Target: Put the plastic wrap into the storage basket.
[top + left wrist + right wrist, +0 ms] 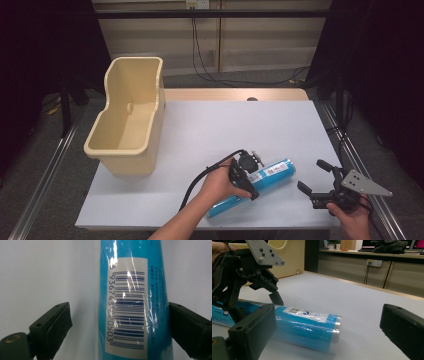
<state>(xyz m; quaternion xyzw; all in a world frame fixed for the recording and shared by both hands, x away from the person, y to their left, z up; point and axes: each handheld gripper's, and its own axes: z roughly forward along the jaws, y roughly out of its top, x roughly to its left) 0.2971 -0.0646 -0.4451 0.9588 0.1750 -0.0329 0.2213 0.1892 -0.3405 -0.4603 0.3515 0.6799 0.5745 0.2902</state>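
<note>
A cream bin (127, 120) stands at the table's (225, 125) left edge, its near corner close to the front-left rim; a wide bare stretch of white surface lies between it and the far and right edges. Near the front edge, a blue roll (255, 186) lies slantwise. The left gripper (246, 176) straddles its middle, jaws spread on both sides, one pad just touching the wrap. The right gripper (314, 176) hovers released by the right edge, apart from the roll's end.
</note>
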